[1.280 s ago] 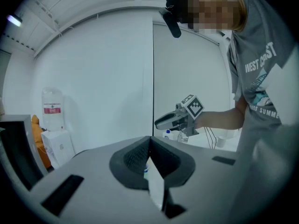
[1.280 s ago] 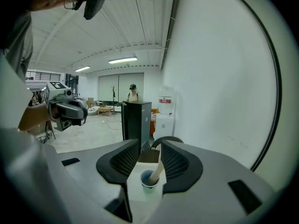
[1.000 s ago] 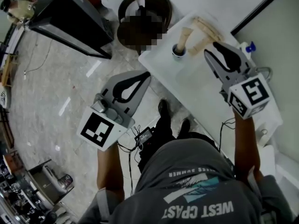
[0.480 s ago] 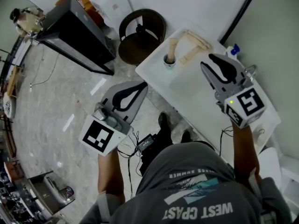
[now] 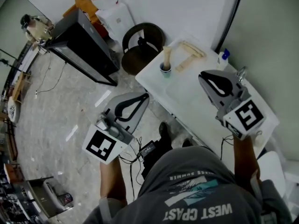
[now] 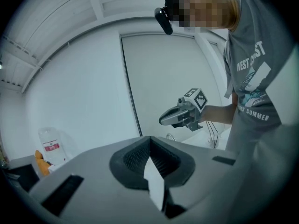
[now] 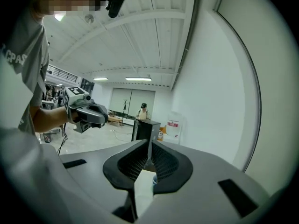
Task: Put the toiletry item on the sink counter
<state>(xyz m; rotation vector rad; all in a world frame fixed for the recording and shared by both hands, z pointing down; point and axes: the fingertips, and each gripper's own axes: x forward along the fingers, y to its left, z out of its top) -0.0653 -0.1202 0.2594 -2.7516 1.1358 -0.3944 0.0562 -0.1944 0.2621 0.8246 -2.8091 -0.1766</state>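
Note:
A small cup (image 5: 164, 69) with a beige toiletry item (image 5: 166, 55) standing in it sits at the far left corner of the white sink counter (image 5: 187, 94). Beside it lie pale wooden pieces (image 5: 189, 55). My right gripper (image 5: 202, 75) hovers over the counter, to the right of the cup. Its jaws are closing and meet at the tip with nothing between them (image 7: 149, 146). My left gripper (image 5: 145, 96) hangs over the floor, left of the counter, its jaws together and empty (image 6: 149, 141).
A blue-capped bottle (image 5: 223, 56) and a faucet (image 5: 241, 73) stand by the wall at the counter's back. A dark round stool (image 5: 142, 43) and a black cabinet (image 5: 81, 41) are on the floor beyond the counter. Cables (image 5: 148, 148) trail near the person's feet.
The head view has tilted up, showing more of the wall and floor. My right gripper has drawn back a little from the cup and wooden pieces. The left gripper keeps its place.

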